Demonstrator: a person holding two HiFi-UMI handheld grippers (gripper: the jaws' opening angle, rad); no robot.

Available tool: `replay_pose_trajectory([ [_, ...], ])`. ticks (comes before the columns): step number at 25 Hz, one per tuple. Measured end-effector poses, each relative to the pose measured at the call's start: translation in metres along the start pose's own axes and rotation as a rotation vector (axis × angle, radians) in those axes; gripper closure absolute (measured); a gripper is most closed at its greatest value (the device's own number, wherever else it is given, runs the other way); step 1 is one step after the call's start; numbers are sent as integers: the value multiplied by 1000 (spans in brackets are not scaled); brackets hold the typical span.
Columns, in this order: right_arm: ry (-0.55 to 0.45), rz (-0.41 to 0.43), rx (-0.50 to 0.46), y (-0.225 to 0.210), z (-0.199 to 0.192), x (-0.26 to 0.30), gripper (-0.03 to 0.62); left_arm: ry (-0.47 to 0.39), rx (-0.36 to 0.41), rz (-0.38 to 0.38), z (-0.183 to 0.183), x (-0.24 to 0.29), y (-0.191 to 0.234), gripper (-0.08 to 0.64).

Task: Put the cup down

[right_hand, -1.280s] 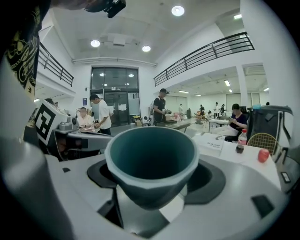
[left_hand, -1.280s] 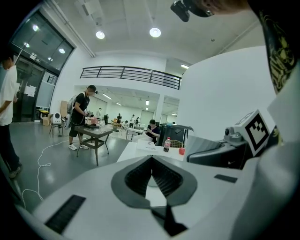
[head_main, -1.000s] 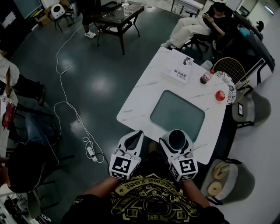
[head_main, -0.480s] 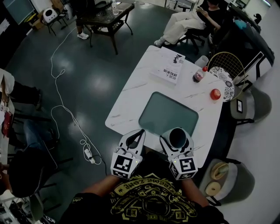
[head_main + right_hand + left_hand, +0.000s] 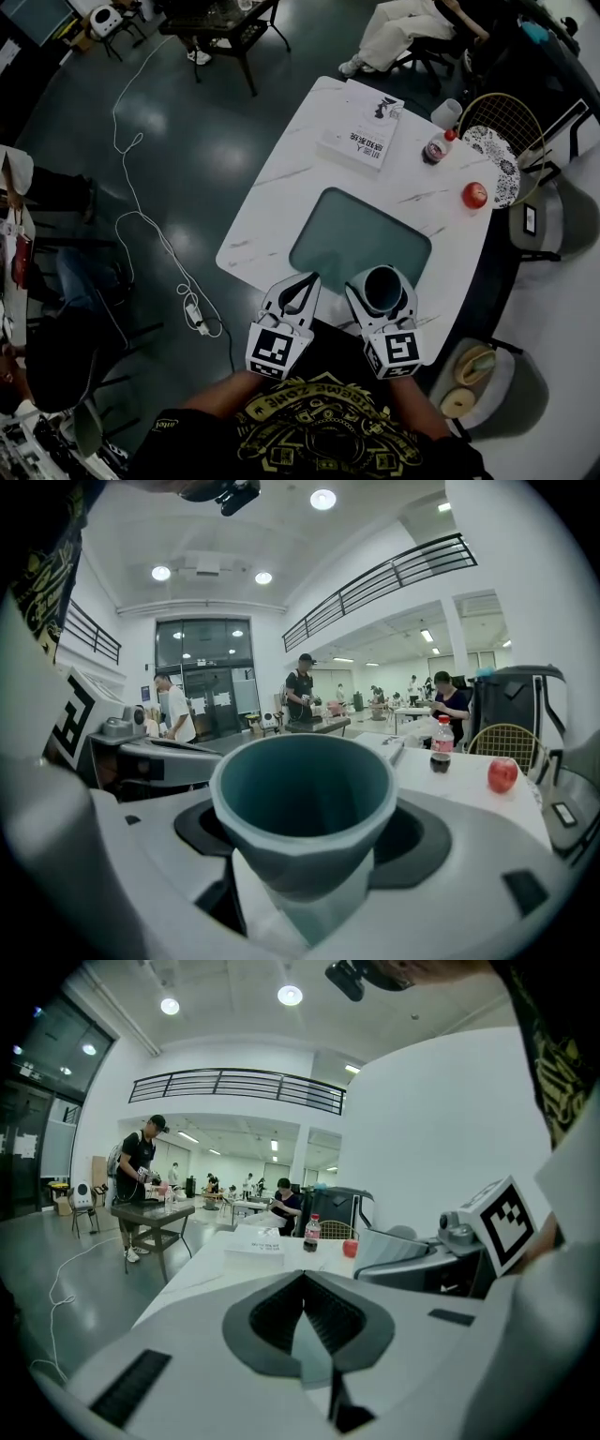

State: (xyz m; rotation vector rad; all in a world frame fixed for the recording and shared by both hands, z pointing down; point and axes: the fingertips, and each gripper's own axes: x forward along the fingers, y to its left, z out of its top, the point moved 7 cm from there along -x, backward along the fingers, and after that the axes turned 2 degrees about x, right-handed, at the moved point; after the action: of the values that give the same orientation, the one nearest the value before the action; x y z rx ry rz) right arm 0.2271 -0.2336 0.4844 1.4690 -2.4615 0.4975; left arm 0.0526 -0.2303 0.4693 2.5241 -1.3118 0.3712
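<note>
A grey-blue cup (image 5: 382, 288) stands upright between the jaws of my right gripper (image 5: 382, 290), which is shut on it above the near edge of the white marble table (image 5: 281, 206). Seen from the right gripper view, the cup (image 5: 305, 808) fills the middle, its mouth open and nothing inside. My left gripper (image 5: 303, 288) hovers beside it at the table's near edge, jaws shut on nothing; in the left gripper view its fingertips (image 5: 305, 1279) meet.
A dark green mat (image 5: 361, 242) lies in the table's middle. At the far end are a book (image 5: 361, 139), a cola bottle (image 5: 437, 148), a red apple (image 5: 474, 195), a clear cup (image 5: 446, 113) and a patterned plate (image 5: 494, 159). Chairs (image 5: 478, 380) stand to the right. A cable (image 5: 155, 225) runs across the floor.
The head view has shifted so the table sits a little lower and nearer. Both grippers have kept their places side by side, the cup still held.
</note>
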Motion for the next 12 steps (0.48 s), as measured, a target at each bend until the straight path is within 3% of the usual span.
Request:
replay_pose_trajectory([
  [12,10,12,17,-37,-25,27,218,49,10,5,-15,53,-10,549],
])
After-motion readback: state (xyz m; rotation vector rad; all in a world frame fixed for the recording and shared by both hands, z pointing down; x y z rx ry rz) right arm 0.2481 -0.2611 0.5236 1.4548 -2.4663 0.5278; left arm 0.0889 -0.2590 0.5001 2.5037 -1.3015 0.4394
